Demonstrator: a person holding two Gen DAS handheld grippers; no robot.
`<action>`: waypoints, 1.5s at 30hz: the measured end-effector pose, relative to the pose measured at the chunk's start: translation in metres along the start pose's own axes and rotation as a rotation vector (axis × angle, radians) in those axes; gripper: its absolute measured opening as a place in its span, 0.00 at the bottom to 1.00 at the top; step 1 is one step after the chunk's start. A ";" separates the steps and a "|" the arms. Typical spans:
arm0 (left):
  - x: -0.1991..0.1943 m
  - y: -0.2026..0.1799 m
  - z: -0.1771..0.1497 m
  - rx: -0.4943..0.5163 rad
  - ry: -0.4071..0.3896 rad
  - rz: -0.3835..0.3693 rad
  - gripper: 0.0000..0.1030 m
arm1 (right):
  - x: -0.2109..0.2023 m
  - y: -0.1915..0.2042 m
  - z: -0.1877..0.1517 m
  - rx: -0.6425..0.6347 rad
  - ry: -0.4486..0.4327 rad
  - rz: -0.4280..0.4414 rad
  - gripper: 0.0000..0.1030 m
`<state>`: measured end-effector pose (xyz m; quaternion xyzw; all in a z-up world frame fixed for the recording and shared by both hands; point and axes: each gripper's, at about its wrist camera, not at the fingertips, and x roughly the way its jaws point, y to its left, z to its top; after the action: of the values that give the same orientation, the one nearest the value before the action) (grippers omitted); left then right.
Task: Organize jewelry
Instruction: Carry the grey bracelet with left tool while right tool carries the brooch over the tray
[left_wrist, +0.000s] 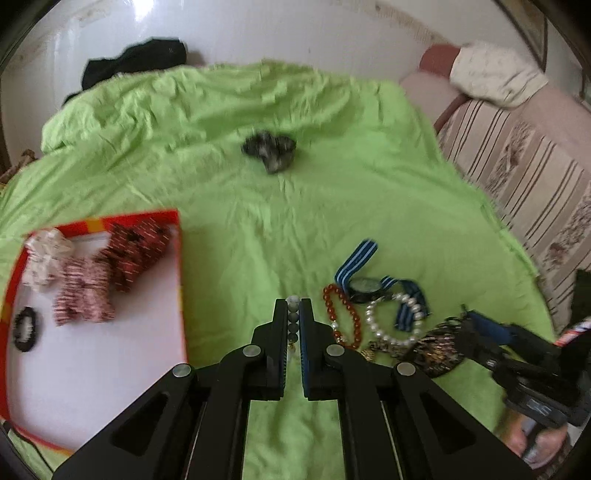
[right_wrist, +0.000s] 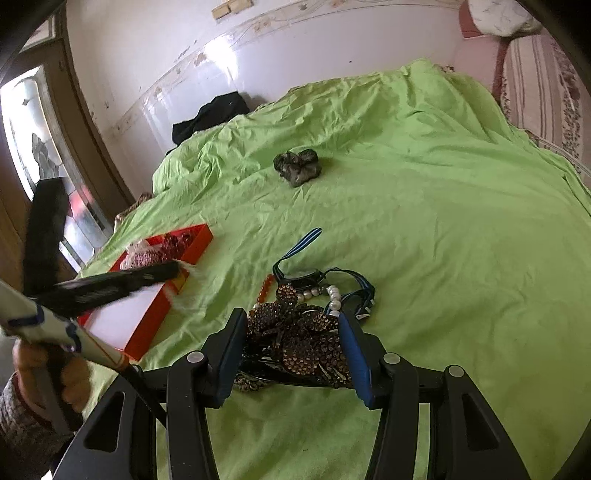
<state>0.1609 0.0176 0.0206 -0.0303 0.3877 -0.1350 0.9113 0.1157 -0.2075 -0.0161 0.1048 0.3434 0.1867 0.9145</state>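
A: Left gripper (left_wrist: 293, 308) is clamping a string of grey-green beads (left_wrist: 293, 321) right now, jaws squeezed tight, beads stacked in a line btwn the pads w/ the pale one poking out the tip.

B: And it's hanging over the green bedsheet (left_wrist: 295, 221), not over the box yet?

A: Yep, the red-rimmed box (left_wrist: 181, 280) is sitting off to its left, scrunchies (left_wrist: 110, 266) already piled in the far end, a black beaded band (left_wrist: 26, 328) lying nearer. Rest of the pile is lying just right of the gripper: red bead bracelet (left_wrist: 341, 317), pearl bracelet (left_wrist: 395, 321), watch on a blue striped strap (left_wrist: 364, 286).

B: What's the right gripper (right_wrist: 291, 350) doing?

A: Straddling the brown rhinestone hair clips (right_wrist: 299, 339), jaws standing open either side. Can't tell if the pads are touching yet, prob not gripping. One more dark scrunchie (right_wrist: 297, 166) is sitting alone, well apart, up the bed.

B: So what's worrying you?

A: Beads are round and the grip is only pinching a few of 'em. If the rest of the string is dangling below and swinging, it could be slipping out before reaching the box. Also the clips are tangling w/ the pearls and strap, so closing on them may be dragging the whole clump along. And both grippers are working close together, so a quick swing left could be clipping the box rim.
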 end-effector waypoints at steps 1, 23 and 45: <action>-0.011 0.003 0.000 -0.004 -0.016 0.000 0.05 | 0.000 -0.001 0.000 0.006 0.002 0.005 0.54; -0.100 0.182 -0.064 -0.287 -0.077 0.209 0.05 | 0.013 0.119 0.006 -0.075 0.063 0.130 0.54; -0.080 0.273 -0.088 -0.443 -0.029 0.345 0.05 | 0.146 0.279 -0.012 -0.265 0.247 0.192 0.54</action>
<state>0.1053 0.3057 -0.0288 -0.1644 0.3941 0.1107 0.8974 0.1333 0.1070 -0.0218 -0.0079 0.4137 0.3279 0.8493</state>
